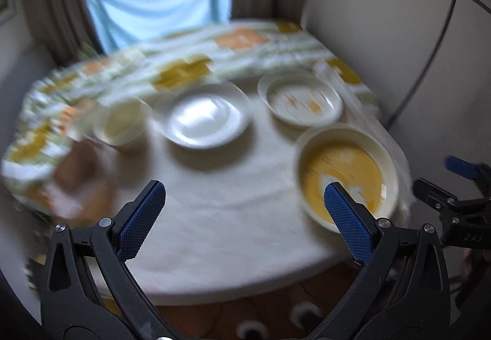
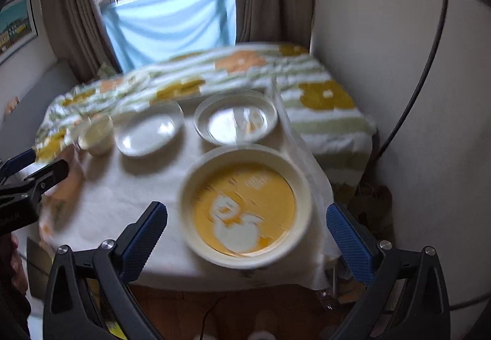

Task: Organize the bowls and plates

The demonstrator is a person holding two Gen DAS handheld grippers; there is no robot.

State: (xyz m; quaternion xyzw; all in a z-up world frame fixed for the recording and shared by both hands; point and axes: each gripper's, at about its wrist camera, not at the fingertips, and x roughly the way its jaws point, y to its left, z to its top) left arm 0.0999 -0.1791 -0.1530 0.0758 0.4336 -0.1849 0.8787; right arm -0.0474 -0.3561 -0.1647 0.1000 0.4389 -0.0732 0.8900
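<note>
A large cream bowl with a yellow inside [image 2: 245, 205] [image 1: 343, 174] sits at the table's near right. Behind it lies a white plate with orange marks [image 2: 236, 119] [image 1: 302, 100]. Left of that lies a plain white plate [image 2: 150, 128] [image 1: 204, 116], then a small cream cup-like bowl [image 2: 96, 134] [image 1: 122, 122]. My right gripper [image 2: 247, 232] is open, its jaws standing either side of the yellow bowl, above the table's near edge. My left gripper [image 1: 244, 205] is open and empty over the white cloth, left of the yellow bowl.
A white cloth [image 1: 214, 217] covers the near part of the table; a striped green, yellow and orange cloth [image 2: 322, 106] covers the back. A blurred brownish object [image 1: 79, 174] lies at the left. A wall stands close on the right, a curtained window behind.
</note>
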